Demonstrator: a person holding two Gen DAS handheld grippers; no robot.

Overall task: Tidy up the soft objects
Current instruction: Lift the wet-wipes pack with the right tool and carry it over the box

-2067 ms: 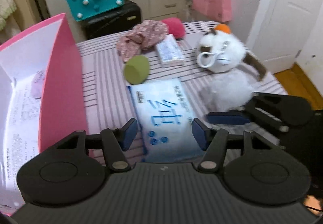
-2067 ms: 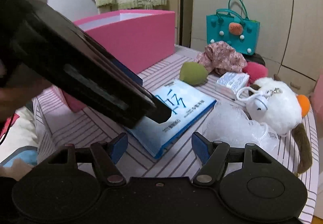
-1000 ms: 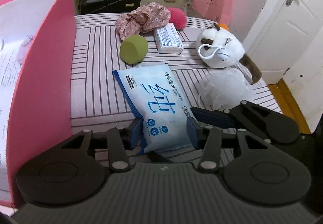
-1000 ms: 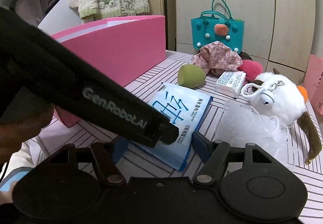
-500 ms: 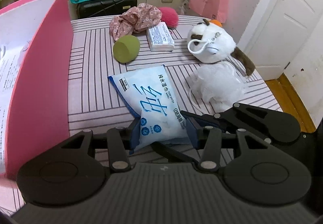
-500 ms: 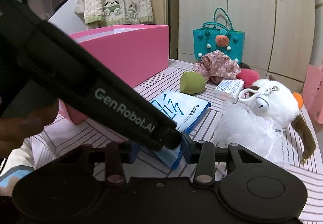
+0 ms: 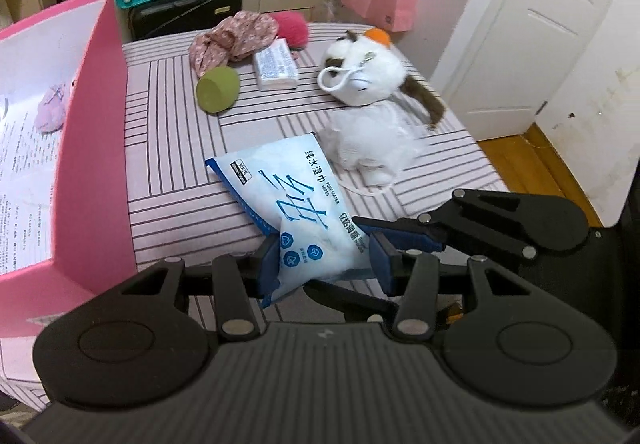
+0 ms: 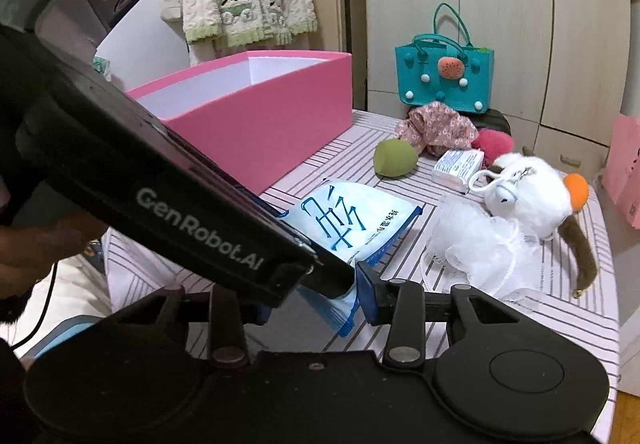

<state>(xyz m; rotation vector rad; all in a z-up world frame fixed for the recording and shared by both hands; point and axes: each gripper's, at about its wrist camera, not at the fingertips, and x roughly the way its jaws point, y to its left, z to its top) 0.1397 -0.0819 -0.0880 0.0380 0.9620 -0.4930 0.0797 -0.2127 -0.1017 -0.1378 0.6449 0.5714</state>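
1. The left claw (image 7: 322, 264) grips the near end of the wet-wipes pack (image 7: 298, 204), as it did a second ago; the pack bulges between its pads.
2. The right claw (image 8: 352, 294) has just been closing and now pinches the same pack's near corner from the 3 o'clock side.
3. Since a second ago the pack's near end has come up off the striped worktop (image 7: 180, 172); its far end looks still down. Judged, a two-handed lift has begun.
4. At 9 o'clock stands the open pink box (image 7: 94, 148), likely its destination.
5. Farther off lie the white mesh pouf (image 7: 368, 140), plush toy (image 7: 366, 72) and green sponge (image 7: 218, 89), untouched.
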